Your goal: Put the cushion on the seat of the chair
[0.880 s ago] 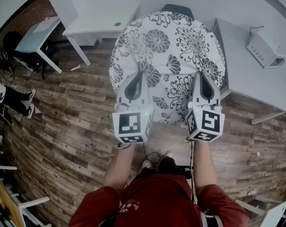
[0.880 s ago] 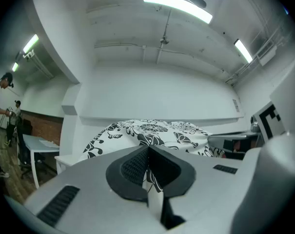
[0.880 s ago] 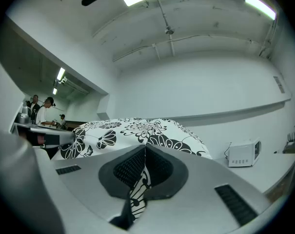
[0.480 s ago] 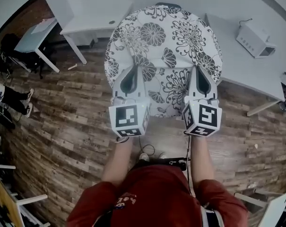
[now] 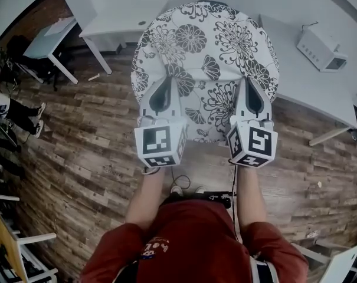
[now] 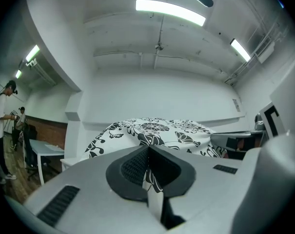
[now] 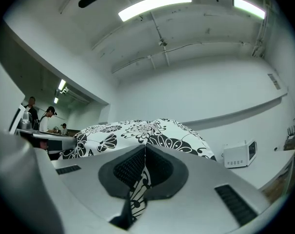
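We hold the floral cushion (image 5: 208,46) by its near edge, left gripper (image 5: 165,87) and right gripper (image 5: 251,87) each clamped on a thin fold that could slip, dropping it onto the wood floor (image 5: 78,152).

Under me runs a plank floor (image 5: 78,152), with a white table (image 5: 116,25) ahead to my left and a second table (image 5: 48,37) further left beyond it. To my right a grey tabletop (image 5: 320,93) carries a white box (image 5: 321,49), and a person (image 5: 13,117) stands at the far left edge. Overhead, strip lights (image 6: 170,11) run along a white ceiling (image 6: 152,40).
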The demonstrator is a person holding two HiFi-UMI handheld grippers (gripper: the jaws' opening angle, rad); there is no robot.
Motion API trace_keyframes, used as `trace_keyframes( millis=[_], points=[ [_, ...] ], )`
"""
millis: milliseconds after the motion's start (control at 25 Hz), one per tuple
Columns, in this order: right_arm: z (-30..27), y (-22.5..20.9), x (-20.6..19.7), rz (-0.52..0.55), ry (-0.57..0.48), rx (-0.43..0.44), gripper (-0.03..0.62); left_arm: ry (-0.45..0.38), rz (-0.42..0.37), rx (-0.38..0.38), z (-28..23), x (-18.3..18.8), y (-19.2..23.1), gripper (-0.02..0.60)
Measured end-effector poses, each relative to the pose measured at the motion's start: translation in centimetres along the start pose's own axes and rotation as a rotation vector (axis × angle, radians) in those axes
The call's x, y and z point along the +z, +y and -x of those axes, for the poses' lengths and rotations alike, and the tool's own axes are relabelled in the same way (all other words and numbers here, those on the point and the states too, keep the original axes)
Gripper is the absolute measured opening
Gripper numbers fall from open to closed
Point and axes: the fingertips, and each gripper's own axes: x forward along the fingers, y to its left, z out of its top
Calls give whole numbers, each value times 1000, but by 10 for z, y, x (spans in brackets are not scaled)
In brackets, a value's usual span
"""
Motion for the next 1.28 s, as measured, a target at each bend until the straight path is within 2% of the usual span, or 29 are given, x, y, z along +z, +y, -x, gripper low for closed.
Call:
trace_keyframes(
  millis=[360, 760, 1280],
  points=[
    [12, -6, 15, 14, -28, 39, 28, -9, -9, 46, 15, 9, -14, 28],
    [20, -3, 12, 23, -38, 48, 28, -43, -13, 49, 27, 12, -15, 28],
    [-6, -8, -4, 52, -51, 43, 28, -74, 11, 42, 1, -3, -8, 28]
  ],
)
